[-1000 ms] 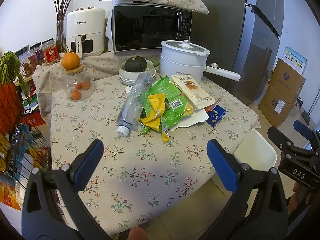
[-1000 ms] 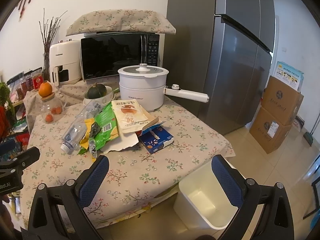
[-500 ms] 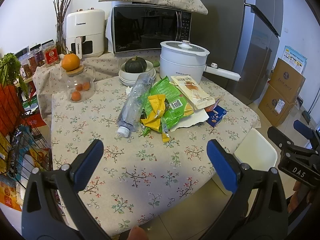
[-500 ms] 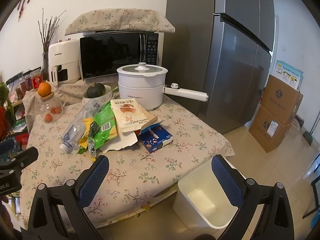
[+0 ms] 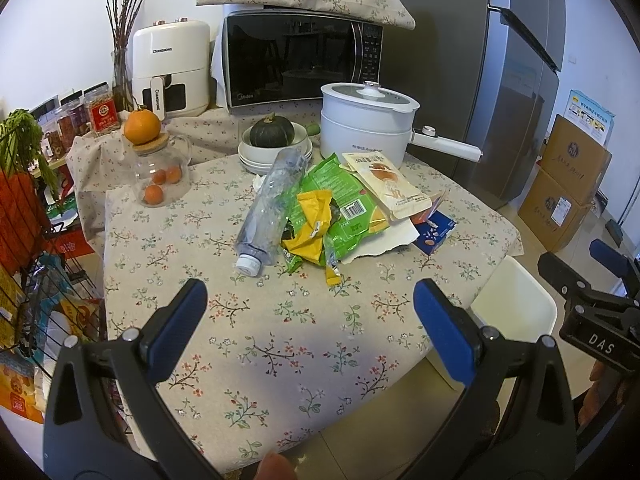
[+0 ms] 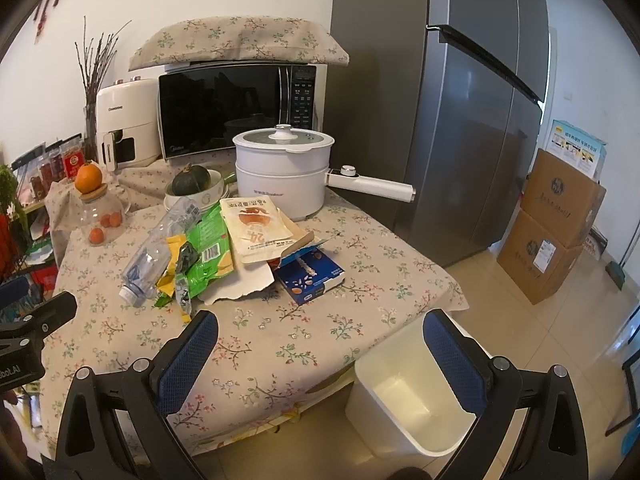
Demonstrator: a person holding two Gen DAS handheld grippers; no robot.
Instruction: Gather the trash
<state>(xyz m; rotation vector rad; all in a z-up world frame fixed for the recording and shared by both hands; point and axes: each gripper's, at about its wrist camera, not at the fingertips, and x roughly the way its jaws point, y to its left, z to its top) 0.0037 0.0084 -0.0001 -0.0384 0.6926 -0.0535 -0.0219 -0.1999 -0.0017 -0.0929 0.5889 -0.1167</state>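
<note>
Almost nothing had changed over the last second: both views crept slightly, so collecting had not begun. The left hand-held gripper [image 5: 310, 306] and right hand-held gripper [image 6: 320, 338] hung spread wide, empty, touching nothing. The trash pile [image 5: 340, 208] lay mid-tabletop [image 5: 248, 344]; the white bin [image 6: 412, 404] stood on the floor, near right.

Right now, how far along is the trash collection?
Nothing looks done: the white bin beside the table looks empty. Nothing is in hand; the left gripper and right gripper are both open. Left: the plastic bottle, green wrapper, beige pouch, torn paper and blue box.
</note>
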